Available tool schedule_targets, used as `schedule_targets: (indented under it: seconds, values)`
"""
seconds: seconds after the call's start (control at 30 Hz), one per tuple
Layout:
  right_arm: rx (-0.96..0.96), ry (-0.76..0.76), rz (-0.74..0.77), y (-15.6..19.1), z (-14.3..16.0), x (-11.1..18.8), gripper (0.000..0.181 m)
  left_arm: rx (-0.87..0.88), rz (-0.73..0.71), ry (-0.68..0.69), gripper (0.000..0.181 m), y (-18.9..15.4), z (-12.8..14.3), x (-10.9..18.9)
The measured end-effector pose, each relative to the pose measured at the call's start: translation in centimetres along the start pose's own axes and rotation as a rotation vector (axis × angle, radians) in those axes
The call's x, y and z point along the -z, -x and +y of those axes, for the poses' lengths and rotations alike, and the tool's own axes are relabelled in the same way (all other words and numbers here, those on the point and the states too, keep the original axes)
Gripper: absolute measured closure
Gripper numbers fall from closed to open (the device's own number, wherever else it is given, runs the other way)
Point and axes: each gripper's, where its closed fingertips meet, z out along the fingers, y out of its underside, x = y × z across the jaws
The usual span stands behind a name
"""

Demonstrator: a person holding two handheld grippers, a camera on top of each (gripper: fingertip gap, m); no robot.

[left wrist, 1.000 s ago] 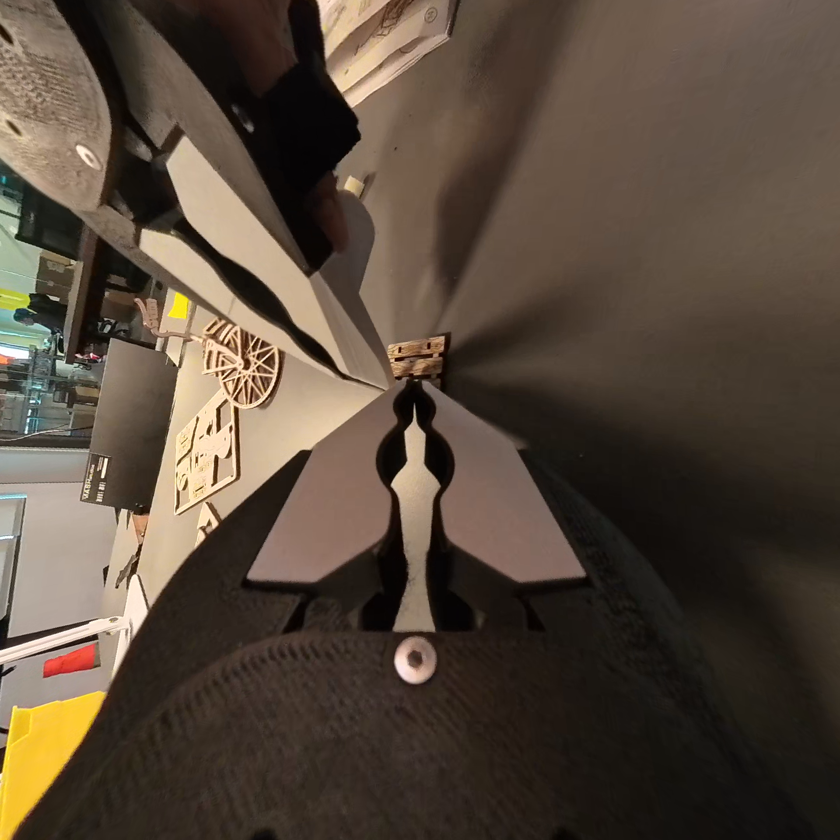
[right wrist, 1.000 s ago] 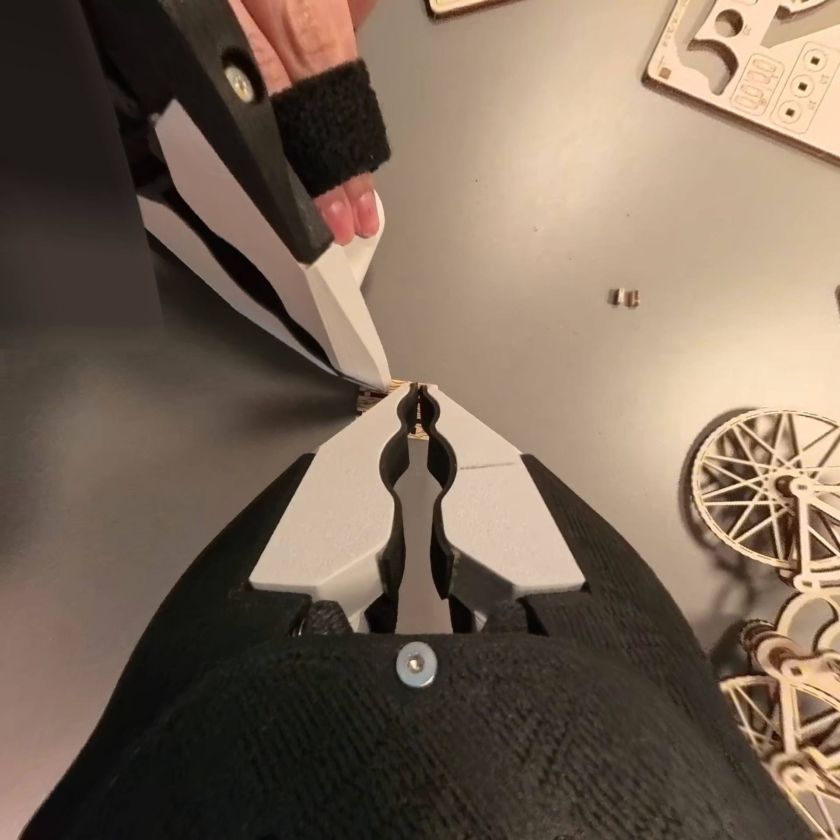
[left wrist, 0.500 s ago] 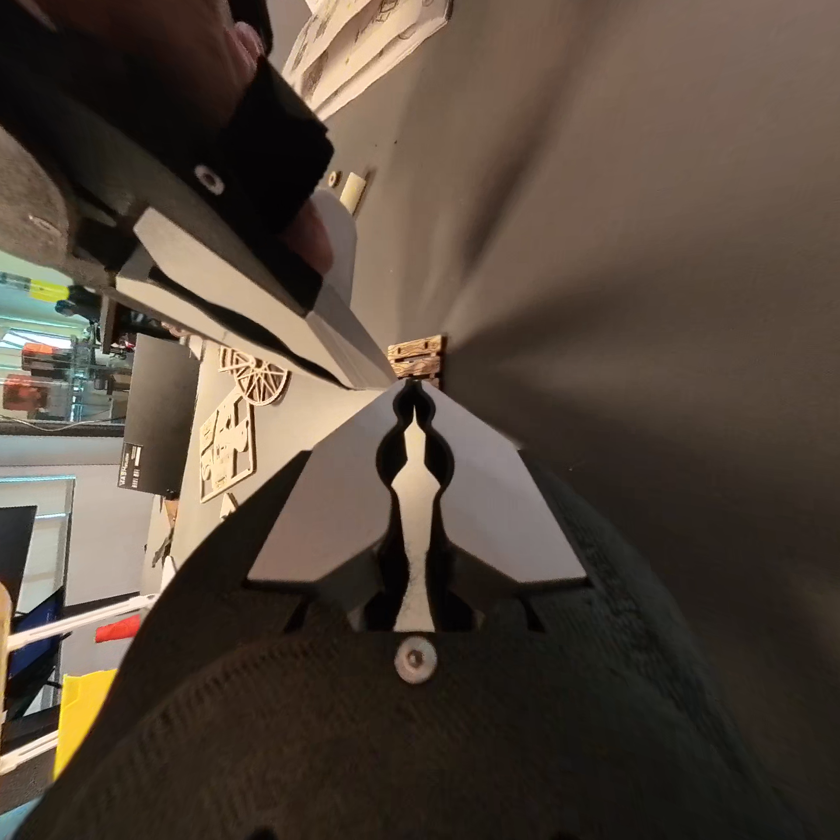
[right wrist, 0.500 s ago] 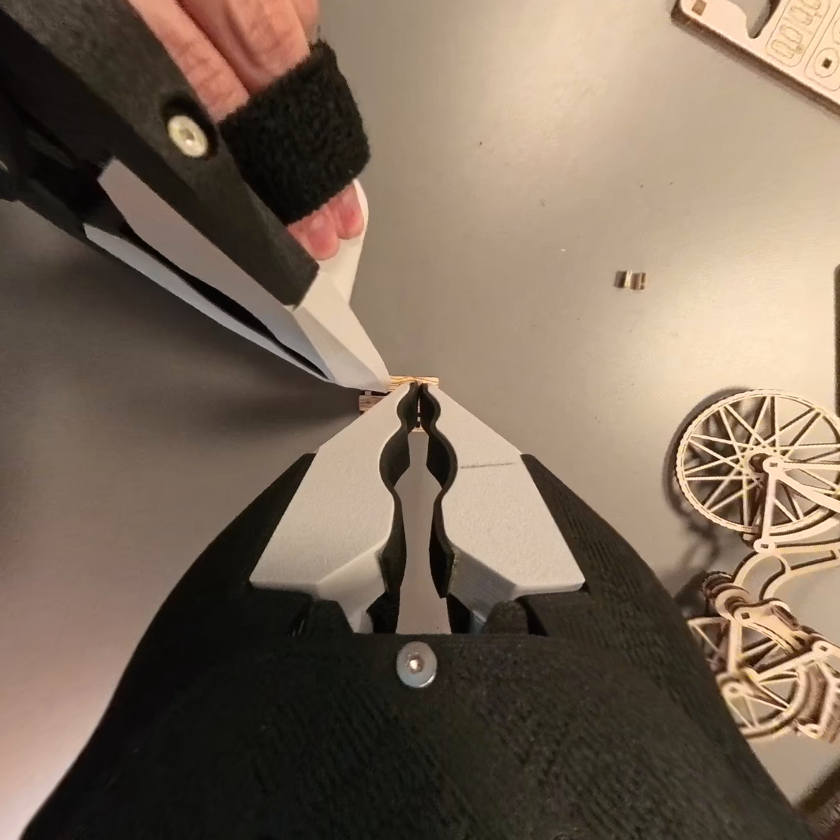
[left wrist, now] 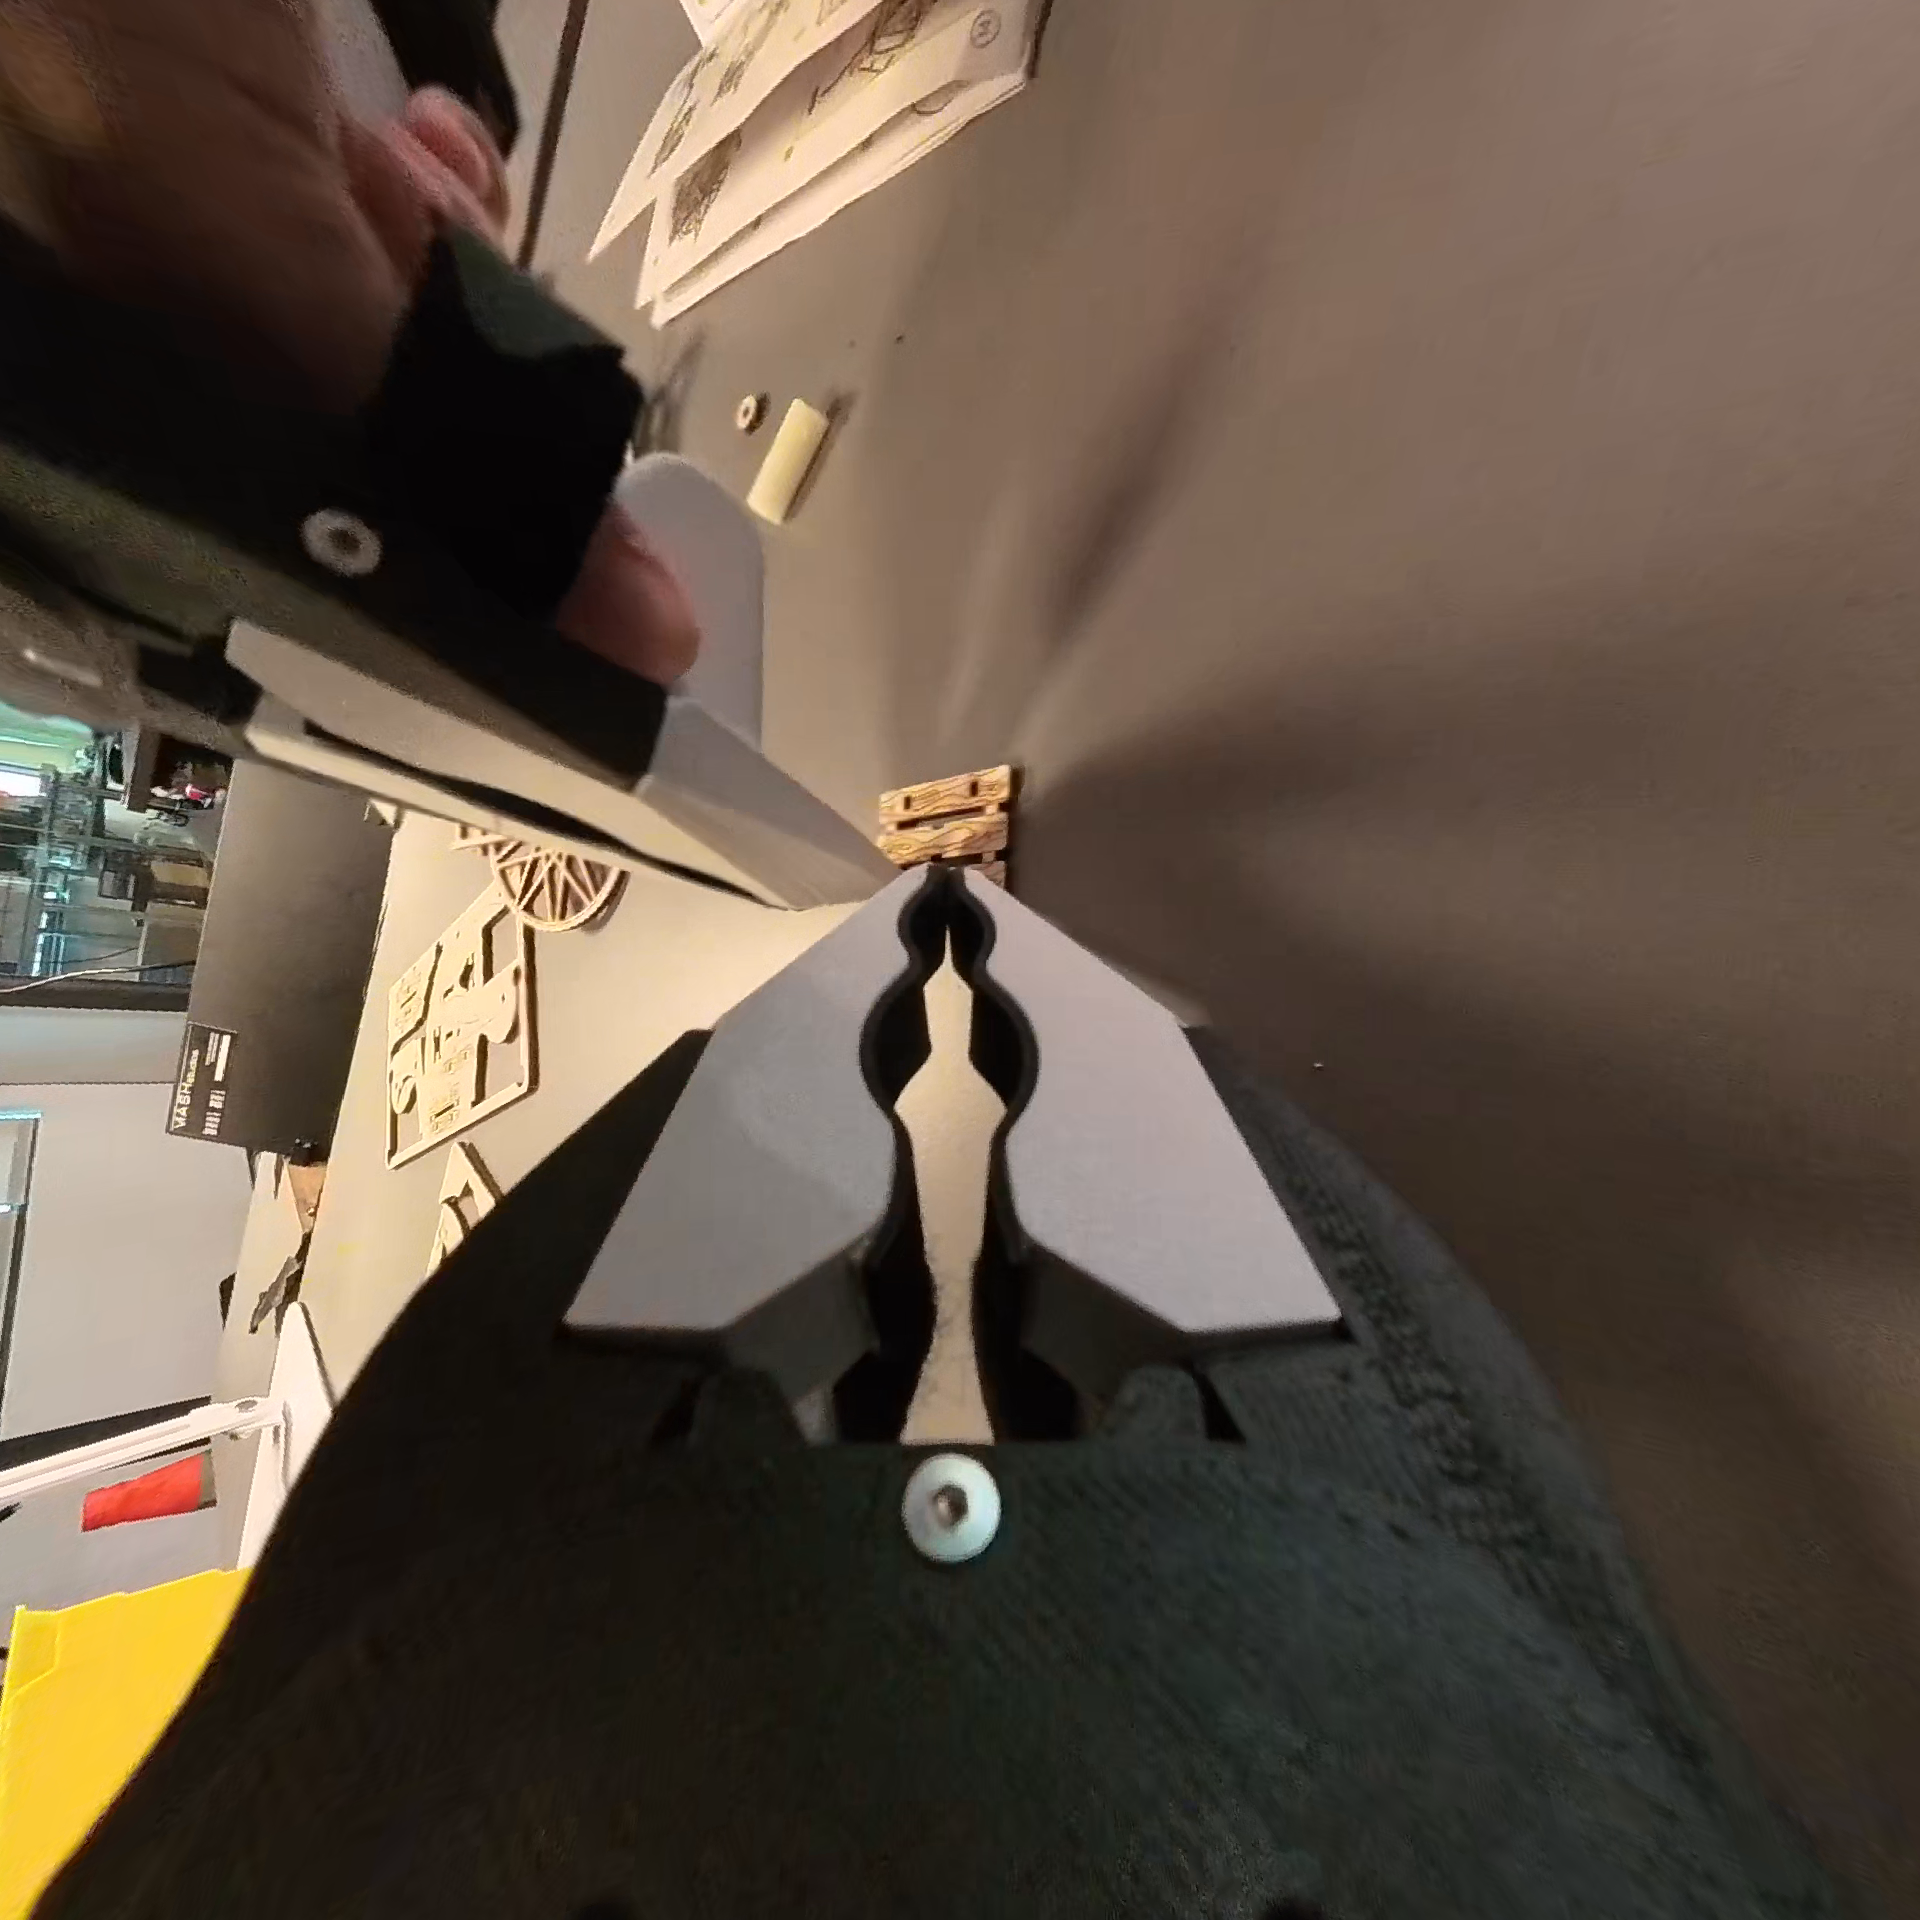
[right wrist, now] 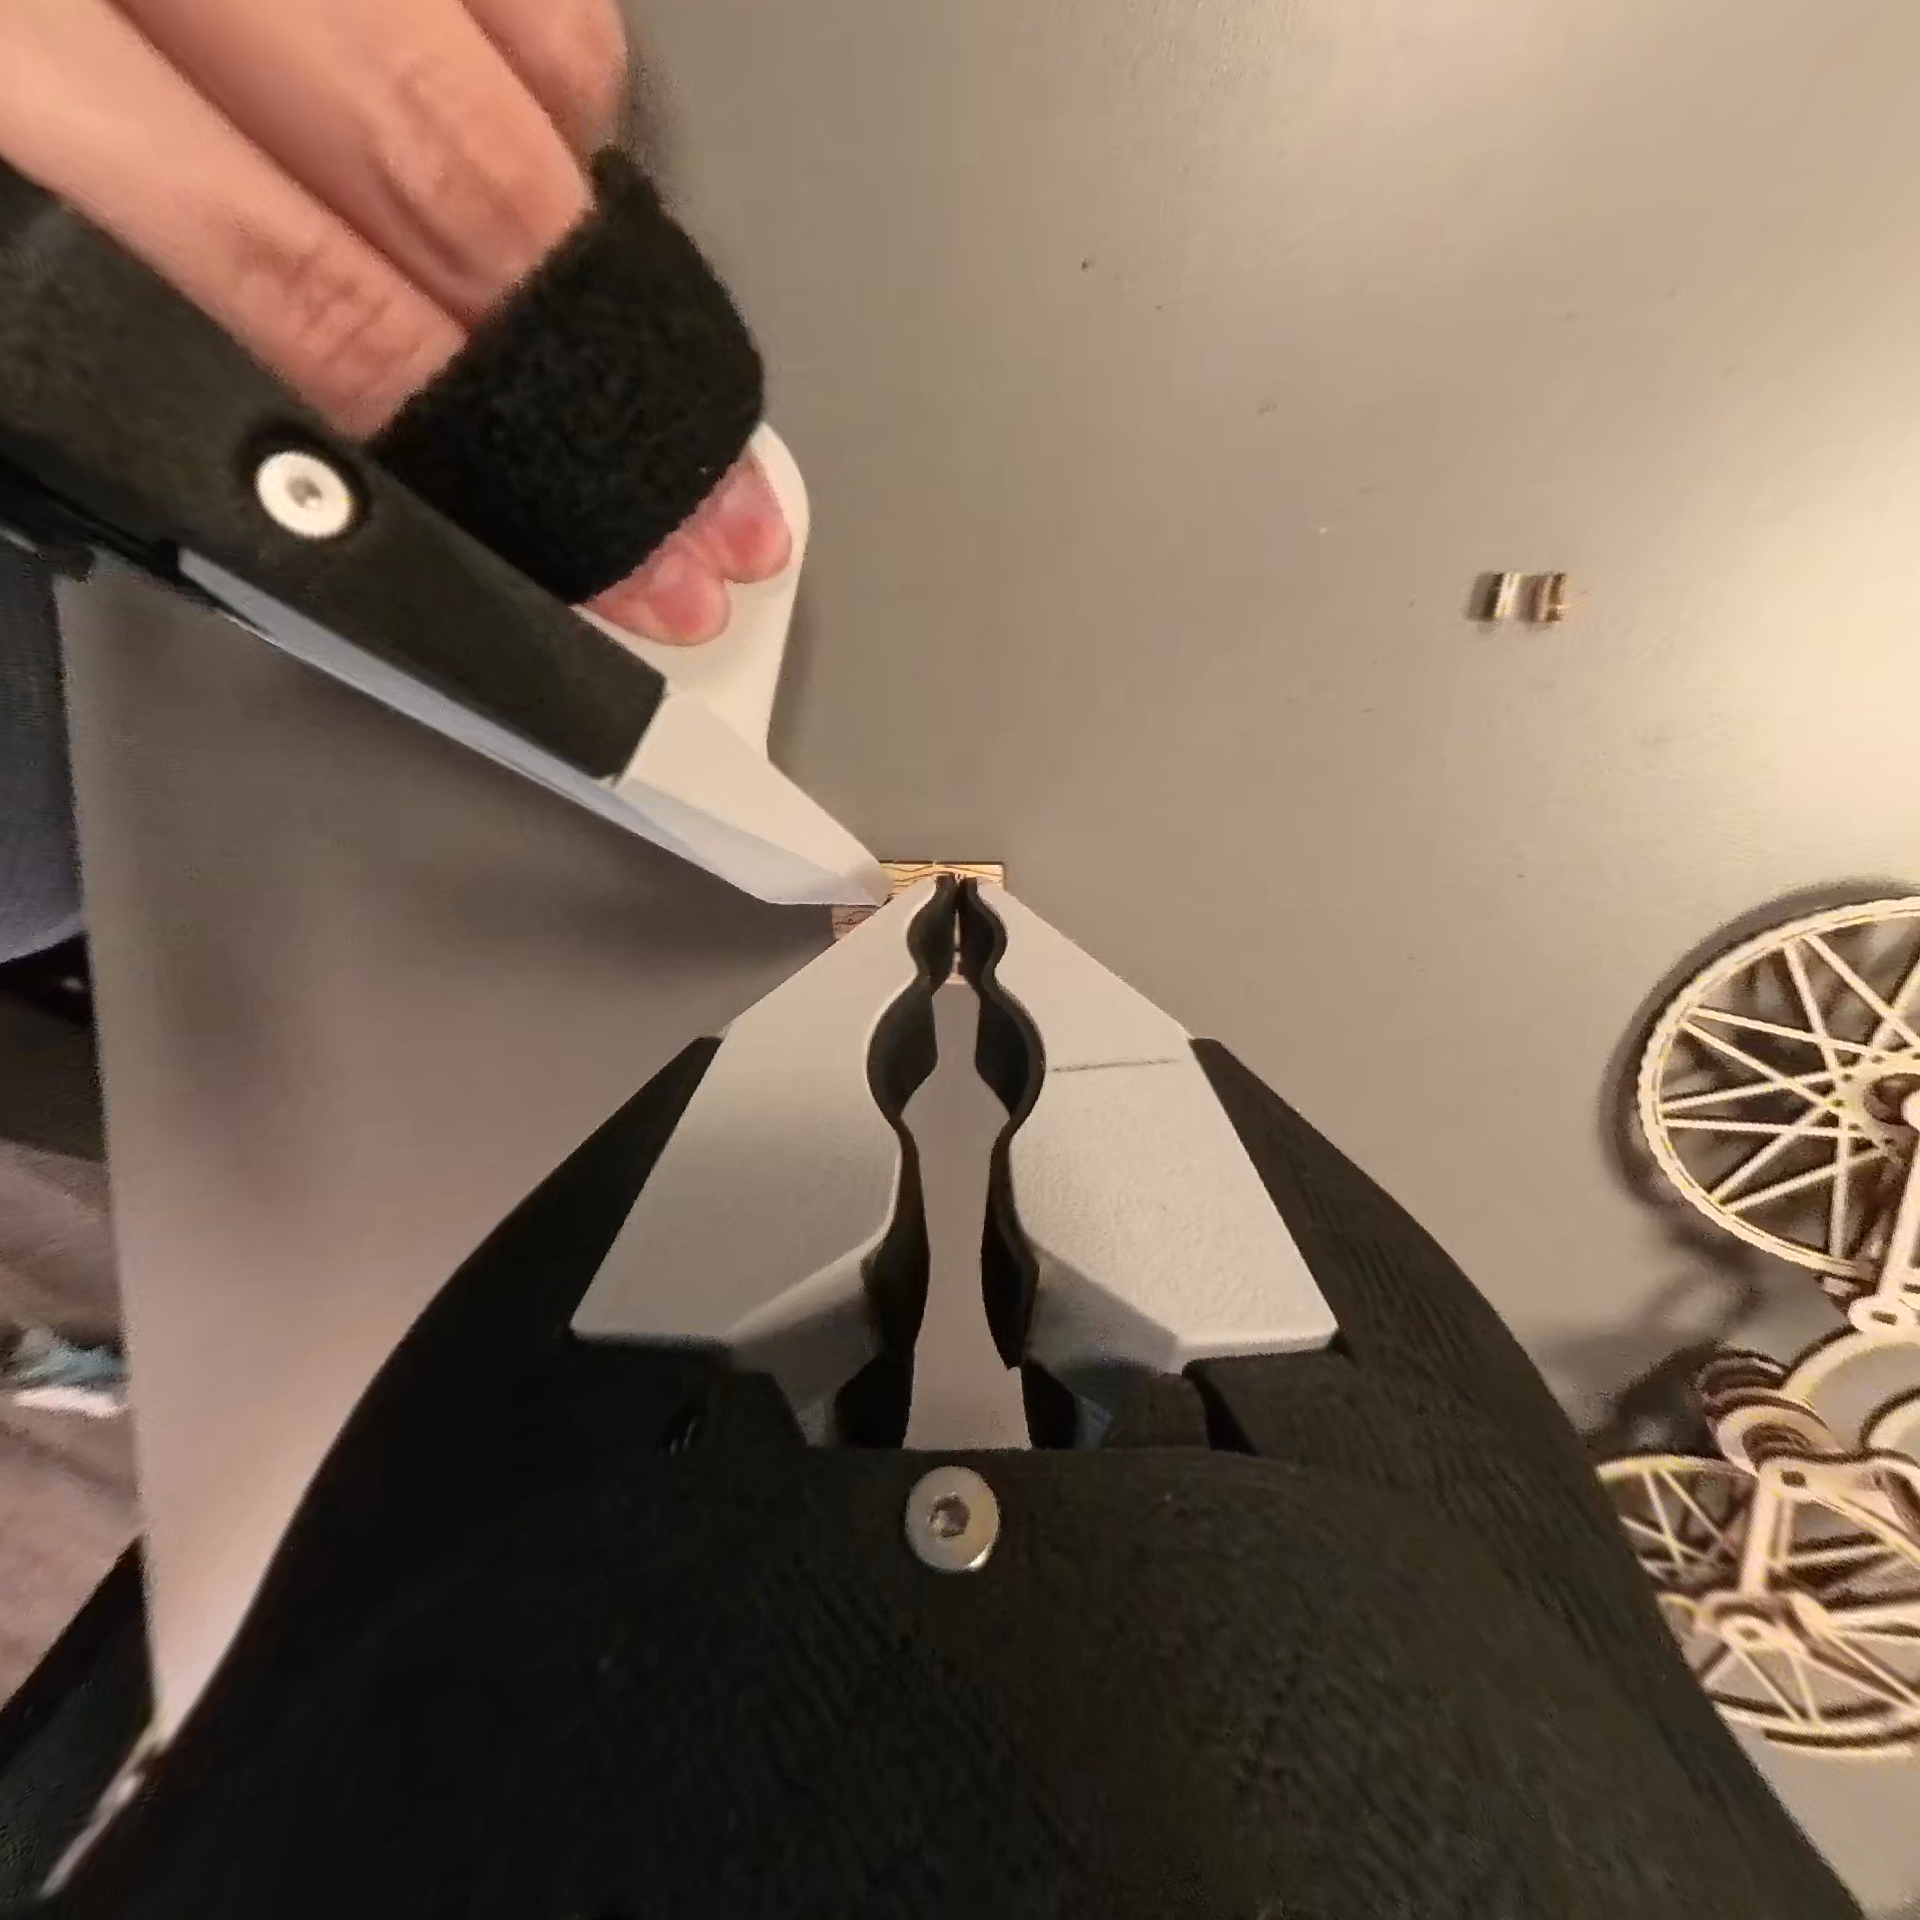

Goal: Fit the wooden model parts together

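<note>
Both hand-held grippers, left and right, were pinched shut on a small slatted tan wooden piece, tips meeting; seemingly mid-fit, with spoked wooden bicycle wheels lying unused to the right.

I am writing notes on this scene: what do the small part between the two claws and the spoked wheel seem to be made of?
The small part looks like thin, unpainted plywood: pale tan faces, dark burnt-looking cut lines and slots, which suggests laser cutting. The spoked wheel seems the same light wood, matte, with thin flat spokes and darker edges. Both claws, left and right, are shut on the part.
</note>
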Motion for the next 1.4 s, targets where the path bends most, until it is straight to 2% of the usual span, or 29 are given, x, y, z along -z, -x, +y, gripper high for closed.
schedule_targets:
  seconds: [0.2,0.47,0.7,0.9,1.17,1.4]
  values:
    - [-0.017,0.082,-0.069,-0.03,0.01,-0.03,0.181,0.017,0.015,-0.009,0.181,0.00,-0.02,0.00]
    - [0.176,0.181,0.104,-0.14,0.00,-0.10,0.181,0.016,0.023,-0.020,0.181,-0.01,-0.03,-0.02]
    - [-0.016,0.110,0.009,-0.15,-0.08,-0.14,0.181,0.012,0.021,-0.019,0.181,-0.02,-0.03,-0.02]
    - [0.226,0.221,0.149,-0.19,-0.09,-0.22,0.181,0.020,0.025,-0.023,0.181,-0.03,-0.03,-0.02]
    - [-0.033,0.037,0.011,-0.13,-0.36,-0.27,0.181,0.027,0.027,-0.030,0.181,-0.03,-0.04,-0.01]
    - [0.125,0.020,0.102,-0.14,-0.33,-0.27,0.181,0.041,0.031,-0.030,0.181,-0.02,-0.03,-0.02]
